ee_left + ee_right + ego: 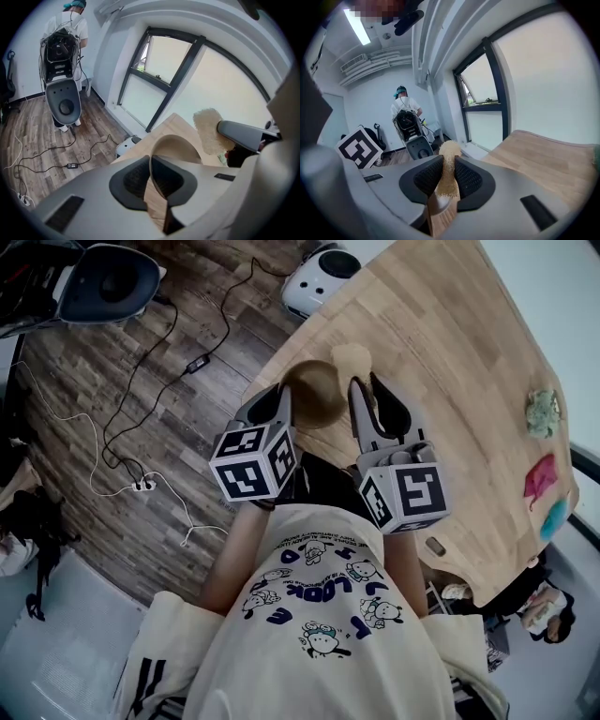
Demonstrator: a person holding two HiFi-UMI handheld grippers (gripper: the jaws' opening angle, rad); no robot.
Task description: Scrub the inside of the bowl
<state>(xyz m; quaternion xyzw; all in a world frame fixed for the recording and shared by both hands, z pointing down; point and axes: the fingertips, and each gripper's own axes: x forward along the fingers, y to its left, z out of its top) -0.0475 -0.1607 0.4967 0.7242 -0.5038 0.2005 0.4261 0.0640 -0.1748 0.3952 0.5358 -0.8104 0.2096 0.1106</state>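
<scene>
Left gripper (pixel 284 395): closed on the rim of the round brown wooden bowl (pixel 315 393). In the left gripper view the dark pads (pixel 136 180) clamp the bowl's thin wall (pixel 172 144) from both sides. The bowl is tipped on edge, and its hollow faces the right of that frame.

Right gripper (pixel 367 386): clamped on a tan fibrous scrub pad (pixel 353 358). In the right gripper view the pad (pixel 448 171) fills the gap between the jaws, and its rounded top stands up past the pads (pixel 428 177).

Position of the bowl: upper centre of the head view, over the near-left edge of the light wooden table (pixel 450 352). The scrub pad is just to its right, and the two are close together. In the left gripper view the scrub pad (pixel 208 129) sits at centre right, beyond the bowl's rim and apart from it.

Other items noted:
- A green item (pixel 542 413), a pink item (pixel 539 474) and a blue item (pixel 553 517) lie along the table's right edge, well away from the bowl.
- Black cables (pixel 141 381) cross the dark plank floor (pixel 84 418) in the left half of the head view.
- A white rounded device (pixel 319 276) sits at top centre of the head view.
- A second person (pixel 403 105) stands in the background, centre left of the right gripper view.
</scene>
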